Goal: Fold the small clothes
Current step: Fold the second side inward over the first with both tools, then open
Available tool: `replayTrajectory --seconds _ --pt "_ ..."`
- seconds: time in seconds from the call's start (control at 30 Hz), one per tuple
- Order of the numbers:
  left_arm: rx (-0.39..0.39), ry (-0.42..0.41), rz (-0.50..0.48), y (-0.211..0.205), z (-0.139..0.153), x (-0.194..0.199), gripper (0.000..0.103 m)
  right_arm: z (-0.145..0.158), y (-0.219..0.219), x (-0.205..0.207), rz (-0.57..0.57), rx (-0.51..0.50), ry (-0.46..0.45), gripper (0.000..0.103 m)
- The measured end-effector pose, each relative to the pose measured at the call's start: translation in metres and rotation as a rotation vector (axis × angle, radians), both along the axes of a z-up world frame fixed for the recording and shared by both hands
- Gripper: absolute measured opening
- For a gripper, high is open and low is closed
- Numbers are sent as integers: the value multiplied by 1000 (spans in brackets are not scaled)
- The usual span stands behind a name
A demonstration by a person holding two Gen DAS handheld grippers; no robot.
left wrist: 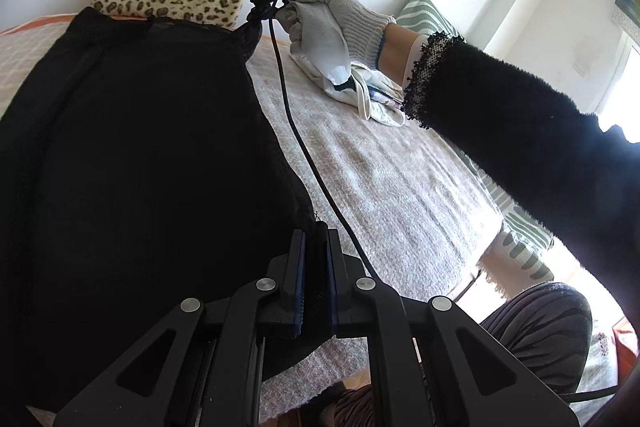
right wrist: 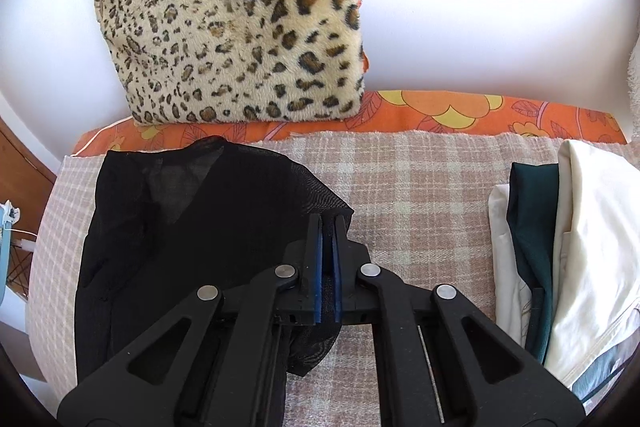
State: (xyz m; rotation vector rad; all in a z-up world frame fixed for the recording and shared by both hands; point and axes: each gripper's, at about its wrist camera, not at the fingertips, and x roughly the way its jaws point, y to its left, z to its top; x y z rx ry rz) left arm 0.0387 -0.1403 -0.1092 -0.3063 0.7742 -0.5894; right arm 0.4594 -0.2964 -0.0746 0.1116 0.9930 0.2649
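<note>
A black sheer garment [left wrist: 132, 155] lies spread over the pinkish checked blanket [left wrist: 400, 187]. My left gripper [left wrist: 316, 235] is shut on its near edge. My right gripper [right wrist: 328, 221] is shut on the garment's [right wrist: 192, 223] far right corner. In the left wrist view the right gripper [left wrist: 256, 21] shows at the garment's far corner, held by a gloved hand [left wrist: 332, 15], its fingertips hidden by the cloth.
A leopard-print cushion [right wrist: 240, 19] leans on the wall at the back. A pile of white and dark green clothes [right wrist: 560, 251] lies at the right, also in the left wrist view [left wrist: 372, 95]. A black cable [left wrist: 304, 155] crosses the blanket. An orange flowered sheet [right wrist: 460, 115] edges the back.
</note>
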Motion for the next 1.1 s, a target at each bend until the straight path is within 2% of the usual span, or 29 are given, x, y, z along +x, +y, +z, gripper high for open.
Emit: replayTrajectory --seconds 0.4,1.1 --pt "-47 -10 100 44 -2 -21 7 39 78 -11 77 -73 -70 4" --pt "-84 14 236 88 -15 -37 7 41 203 -18 195 -172 -108 4"
